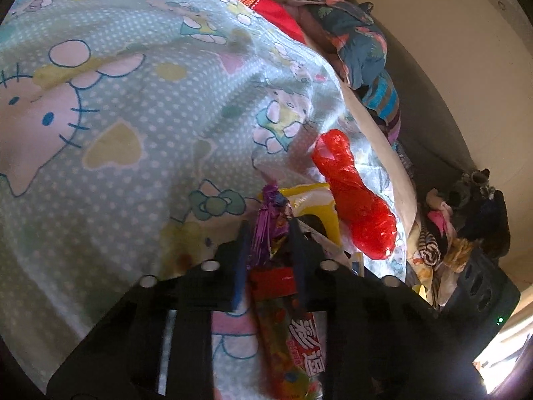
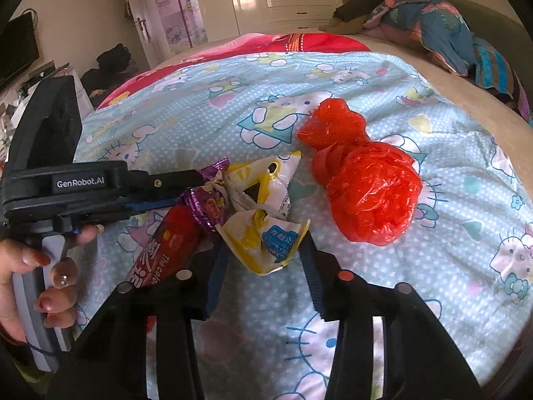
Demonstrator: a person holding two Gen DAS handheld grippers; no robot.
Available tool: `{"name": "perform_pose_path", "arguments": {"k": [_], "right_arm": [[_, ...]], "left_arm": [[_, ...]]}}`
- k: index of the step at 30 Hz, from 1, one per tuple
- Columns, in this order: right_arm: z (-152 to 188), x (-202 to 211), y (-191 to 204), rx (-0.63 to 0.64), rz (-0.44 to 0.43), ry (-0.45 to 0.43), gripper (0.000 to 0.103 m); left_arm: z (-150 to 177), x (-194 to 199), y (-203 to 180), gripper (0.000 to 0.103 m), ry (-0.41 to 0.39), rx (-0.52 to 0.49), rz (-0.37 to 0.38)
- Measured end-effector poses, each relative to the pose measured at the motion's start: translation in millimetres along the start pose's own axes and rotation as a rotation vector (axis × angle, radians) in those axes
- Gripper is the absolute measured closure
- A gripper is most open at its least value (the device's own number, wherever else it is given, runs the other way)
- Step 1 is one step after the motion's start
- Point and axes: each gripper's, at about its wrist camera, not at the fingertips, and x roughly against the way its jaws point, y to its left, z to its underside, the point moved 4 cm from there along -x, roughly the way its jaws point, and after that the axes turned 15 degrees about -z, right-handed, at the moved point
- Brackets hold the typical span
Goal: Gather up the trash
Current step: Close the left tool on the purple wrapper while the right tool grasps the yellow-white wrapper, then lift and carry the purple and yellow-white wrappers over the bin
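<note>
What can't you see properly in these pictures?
1. Candy wrapper: in the left wrist view the left tongs cover its middle and the bottom edge cuts it off.
2. Yellow-and-white wrapper: that view hides most of it behind the tongs; its small print is unreadable.
3. Red plastic bag: what's inside can't be seen through the crinkled plastic.
4. Right tongs: whether they touch that wrapper.

I see a crumpled red plastic bag (image 2: pixel 369 193) lying on the bed, a torn yellow-white wrapper (image 2: pixel 263 220) just left of it, a purple-red candy wrapper (image 2: pixel 186 223) beside that, held off the bed
</note>
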Motion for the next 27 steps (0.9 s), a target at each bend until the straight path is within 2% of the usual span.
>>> {"name": "perform_pose_path", "arguments": {"k": [2,3,7,16,27], "right_arm": [[0.8,1.8,0.9,-0.007,-0.010,-0.006,0.069],[1.0,2.8,1.3,-0.007,-0.010,-0.009,0.070],[3.2,9.9,3.9,-0.007,-0.015,-0.026,0.073],[6.2,36.3,20.0,0.034,-0.004,-0.090,0.076],[8.9,85.2,36.0,0.049,-0.029,-0.197,0.078]], "left_arm": [[0.9,1.5,-1.6,0.098,-0.004,-0.007,0.006],[0.9,2.6,-1.9,0.099,-0.008,-0.006,0.006],[1.1,10.2,-4.3,0.100,-0.025,-0.006,0.020],[-1.5,49.1,-9.5,0.101,-0.134,-0.017,0.042],[3.6,95.8,-26.6,0.101,-0.225,-0.070,0.077]]}}
